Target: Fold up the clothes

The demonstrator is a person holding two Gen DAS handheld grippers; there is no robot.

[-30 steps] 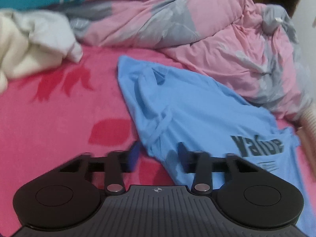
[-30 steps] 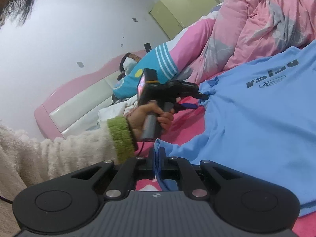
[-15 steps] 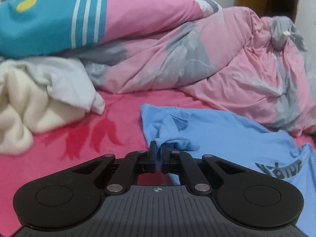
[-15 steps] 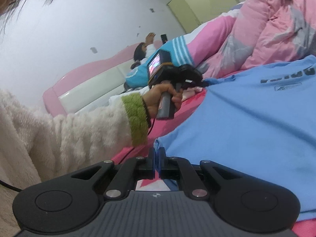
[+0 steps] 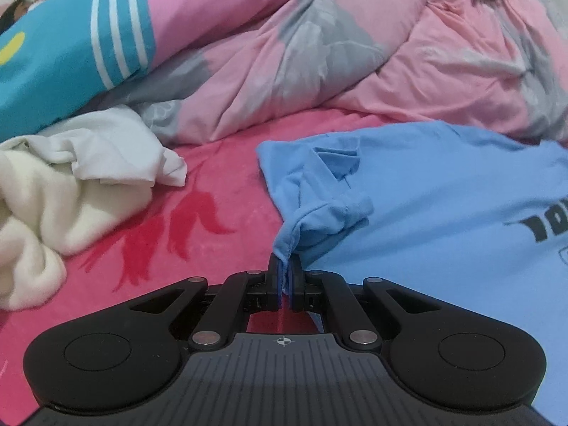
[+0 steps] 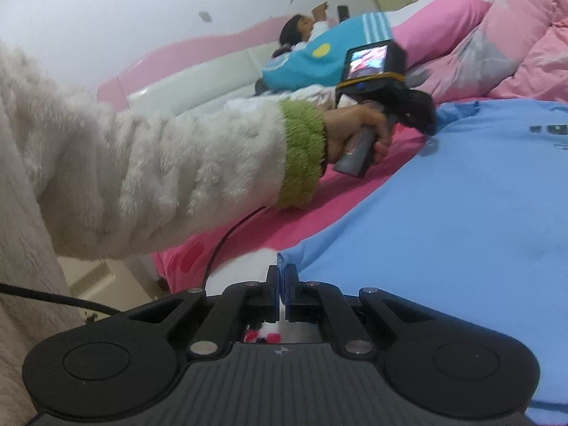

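A light blue T-shirt with dark lettering lies spread on the pink bed sheet. My left gripper is shut on a bunched fold of the shirt near its collar, and the cloth rises into the pads. In the right wrist view the same T-shirt stretches away to the right. My right gripper is shut on its near corner, at the bed's edge. The left gripper's handle is held by a hand in a fluffy white sleeve with a green cuff.
A rumpled pink and grey duvet fills the back of the bed. White and cream clothes are heaped at the left. A teal and pink pillow lies behind them. A person lies by the headboard. A black cable hangs below the sleeve.
My left gripper closed on the shirt's fold near the collar and has lifted it slightly. The right gripper kept its hold on the corner and shifted along the bed's edge.
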